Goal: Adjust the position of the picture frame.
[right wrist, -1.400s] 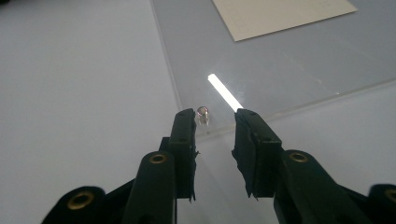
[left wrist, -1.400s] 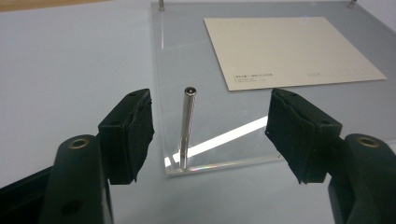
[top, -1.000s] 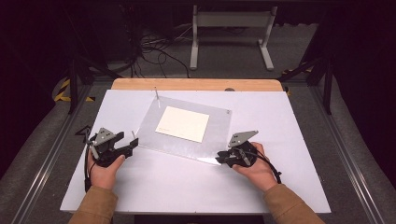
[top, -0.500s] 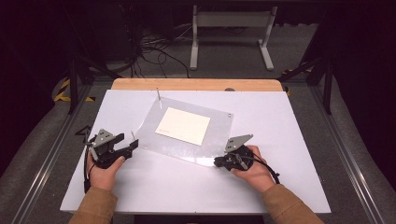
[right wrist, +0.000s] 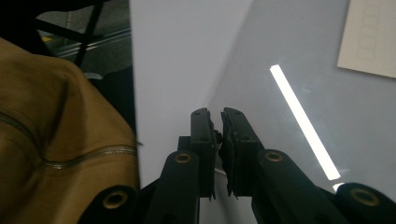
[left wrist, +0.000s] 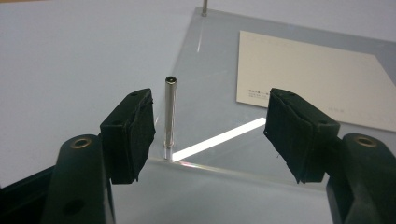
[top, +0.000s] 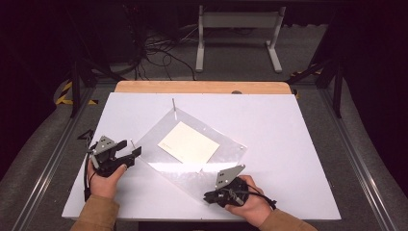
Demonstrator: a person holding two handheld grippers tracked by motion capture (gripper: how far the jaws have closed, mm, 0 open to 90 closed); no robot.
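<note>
Clear acrylic sheet [top: 192, 149], cream card [top: 188, 148] (faint grey print), silver post [left wrist: 170, 116], white table [top: 288, 144], black left claw [left wrist: 210, 135].

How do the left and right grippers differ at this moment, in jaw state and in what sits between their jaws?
The left gripper has its jaws wide apart, while the right gripper has them nearly closed. Between the left gripper's jaws a metal post stands upright and ungripped, near one pad; the right gripper's jaws pinch something small that is too hidden to name. Both work at corners of the clear acrylic plate.
</note>
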